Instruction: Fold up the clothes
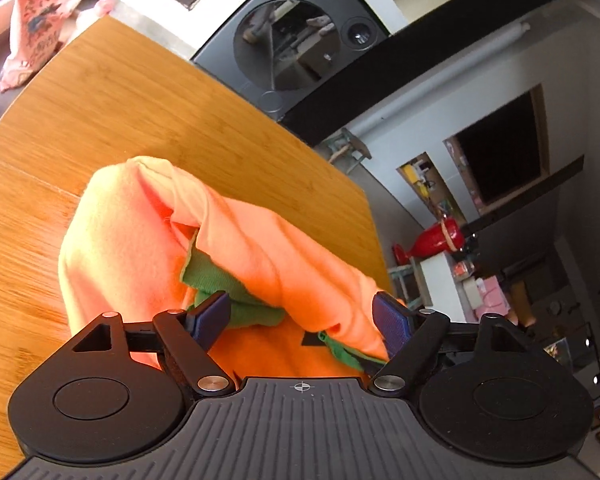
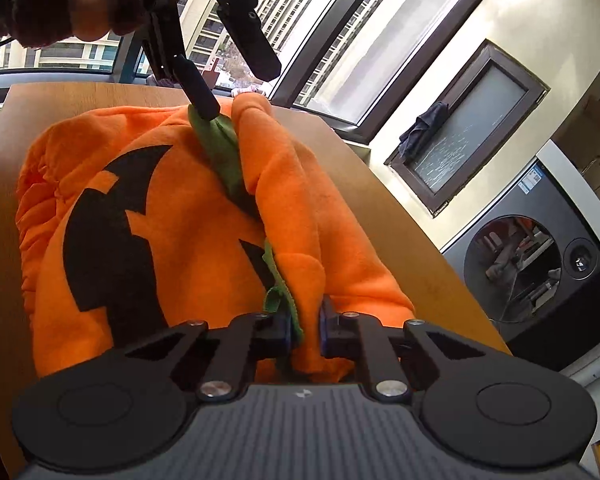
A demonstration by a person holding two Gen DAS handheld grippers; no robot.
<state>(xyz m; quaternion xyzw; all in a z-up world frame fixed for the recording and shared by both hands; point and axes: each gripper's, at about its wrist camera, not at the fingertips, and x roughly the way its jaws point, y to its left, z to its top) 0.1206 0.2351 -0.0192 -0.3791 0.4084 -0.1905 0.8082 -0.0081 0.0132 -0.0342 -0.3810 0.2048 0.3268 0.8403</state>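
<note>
Right wrist view: our right gripper point(image 2: 304, 326) pinches the pumpkin garment point(image 2: 180, 216) at its green collar, the garment lying on the desk point(image 2: 400, 208). Our left gripper point(image 1: 302, 316) jaws stand spread over the fabric. Next, we judge, the left must close before folding.

Nothing here can be read: the blue sticker point(image 2: 531, 179) on the washing machine point(image 2: 540, 256) is too small (just a blur).

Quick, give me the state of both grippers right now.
Left gripper: open, fingers apart on either side of a fold of the orange pumpkin garment, not pressing it.
Right gripper: closed, pinching a fold of the same garment.
</note>
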